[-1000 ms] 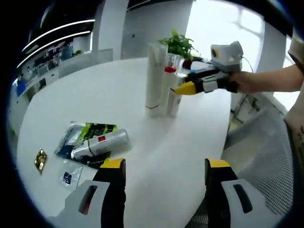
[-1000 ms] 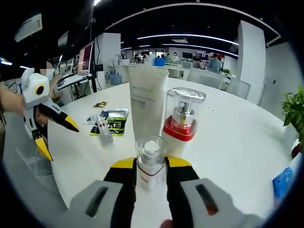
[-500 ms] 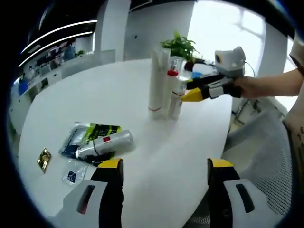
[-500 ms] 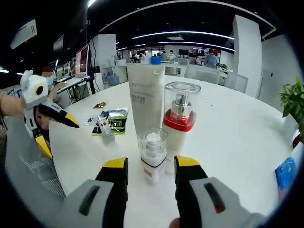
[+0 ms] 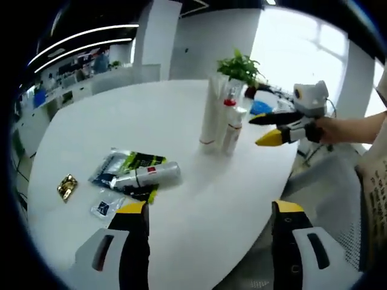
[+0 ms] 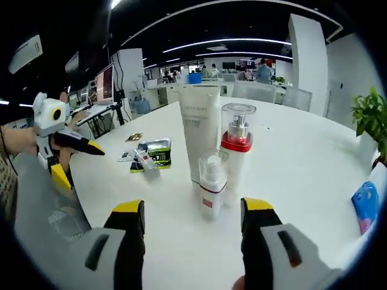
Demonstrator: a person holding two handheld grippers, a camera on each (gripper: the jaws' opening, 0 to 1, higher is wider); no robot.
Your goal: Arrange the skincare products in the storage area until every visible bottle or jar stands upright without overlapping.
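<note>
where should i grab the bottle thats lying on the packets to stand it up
Grip the lying bottle across the middle of its round silver body, coming from above with the jaws straddling its width. It lies on its side over the sachets, so its long axis is level with the table. The open left gripper is nearest.

Three skincare products stand upright in a tight cluster on the white table: a tall white tube (image 6: pixel 200 130) resting on its cap, a pump bottle (image 6: pixel 236 148) with a red collar under a clear cover just beside it, and a small clear-capped bottle (image 6: pixel 211 184) with a red band in front of both. A white bottle with a red label (image 5: pixel 147 176) lies on its side well apart from them, resting on a green and black sachet (image 5: pixel 130 171).
</note>
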